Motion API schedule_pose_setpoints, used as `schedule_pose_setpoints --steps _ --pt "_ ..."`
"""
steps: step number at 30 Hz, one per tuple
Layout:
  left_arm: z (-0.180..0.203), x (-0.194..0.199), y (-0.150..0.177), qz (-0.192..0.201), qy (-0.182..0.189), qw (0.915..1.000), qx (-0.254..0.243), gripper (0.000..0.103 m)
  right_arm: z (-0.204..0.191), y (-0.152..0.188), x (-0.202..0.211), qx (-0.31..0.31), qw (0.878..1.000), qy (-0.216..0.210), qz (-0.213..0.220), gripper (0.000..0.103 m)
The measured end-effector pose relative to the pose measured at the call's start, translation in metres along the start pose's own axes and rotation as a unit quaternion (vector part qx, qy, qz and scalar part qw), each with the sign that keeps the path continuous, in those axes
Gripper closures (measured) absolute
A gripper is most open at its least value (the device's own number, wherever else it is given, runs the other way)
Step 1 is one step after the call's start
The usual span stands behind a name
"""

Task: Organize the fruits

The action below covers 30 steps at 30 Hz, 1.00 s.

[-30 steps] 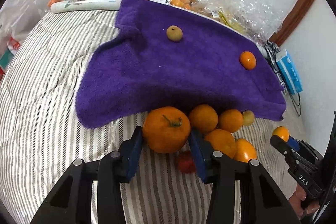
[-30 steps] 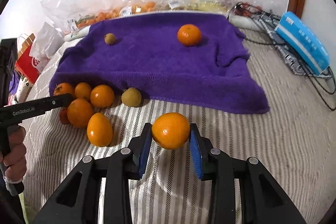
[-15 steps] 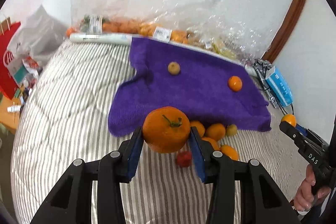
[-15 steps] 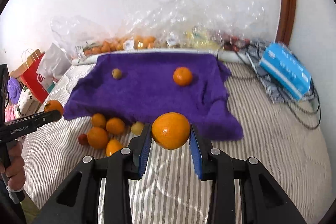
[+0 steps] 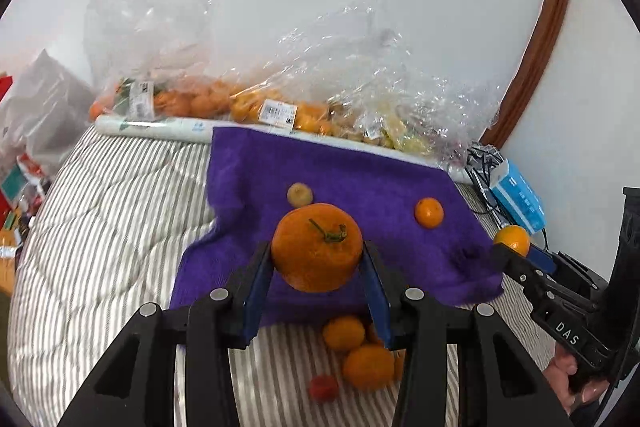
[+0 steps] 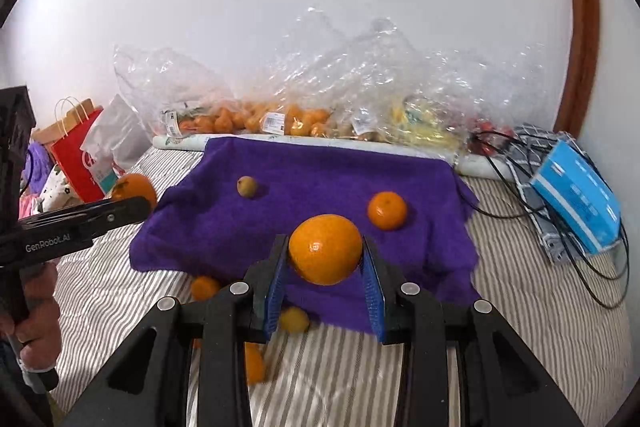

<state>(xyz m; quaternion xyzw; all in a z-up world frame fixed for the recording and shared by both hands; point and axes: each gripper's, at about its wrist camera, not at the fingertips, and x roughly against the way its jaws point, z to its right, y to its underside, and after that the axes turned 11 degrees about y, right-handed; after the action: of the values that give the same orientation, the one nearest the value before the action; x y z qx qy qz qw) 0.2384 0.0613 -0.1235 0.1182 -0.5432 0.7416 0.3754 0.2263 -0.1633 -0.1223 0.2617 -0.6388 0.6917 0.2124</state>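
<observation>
My left gripper [image 5: 317,267] is shut on a large orange with a stem [image 5: 317,251], held above the near edge of the purple towel [image 5: 360,187]. My right gripper [image 6: 325,267] is shut on a smooth orange [image 6: 325,249], also held above the towel [image 6: 320,179]. On the towel lie a small yellow-brown fruit [image 6: 247,186] and a small orange [image 6: 387,209]. Several oranges [image 5: 352,347] and a small red fruit [image 5: 323,388] lie on the striped bedding below the towel's near edge.
Clear plastic bags of fruit [image 6: 300,115] line the wall behind the towel. A blue box [image 6: 576,195] and black cables [image 6: 520,187] lie at the right. A red paper bag [image 6: 76,155] stands at the left. The striped bedding [image 5: 100,227] spreads to the left.
Both grippers have risen and tilted up with their oranges; the bed and the fruit pile have dropped lower in both views, and more wall shows.
</observation>
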Motion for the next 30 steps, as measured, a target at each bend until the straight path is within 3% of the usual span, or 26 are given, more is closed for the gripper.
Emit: schedule_pose_setpoints --steps 5,11,19,23,30 --pt "-0.004 -0.027 -0.016 -0.007 0.008 0.9998 0.015 0.061 -0.004 -0.011 -0.022 0.001 1.0 0.0 0.007 0.068" --pt "0.004 -0.049 -0.03 0.007 0.003 0.9997 -0.022 0.061 0.001 -0.023 -0.046 -0.002 1.0 -0.006 0.018 0.068" --pt "-0.008 -0.079 -0.006 -0.031 -0.006 0.9994 -0.017 0.061 0.017 -0.01 -0.066 -0.008 1.0 0.005 -0.003 0.068" --pt "-0.01 -0.084 -0.002 -0.03 -0.009 0.9994 -0.016 0.061 0.029 -0.007 -0.07 -0.011 1.0 0.029 0.0 0.068" --pt "-0.012 -0.09 0.002 -0.031 -0.017 0.9991 -0.023 0.061 0.034 -0.005 -0.08 -0.022 0.999 0.024 -0.013 0.068"
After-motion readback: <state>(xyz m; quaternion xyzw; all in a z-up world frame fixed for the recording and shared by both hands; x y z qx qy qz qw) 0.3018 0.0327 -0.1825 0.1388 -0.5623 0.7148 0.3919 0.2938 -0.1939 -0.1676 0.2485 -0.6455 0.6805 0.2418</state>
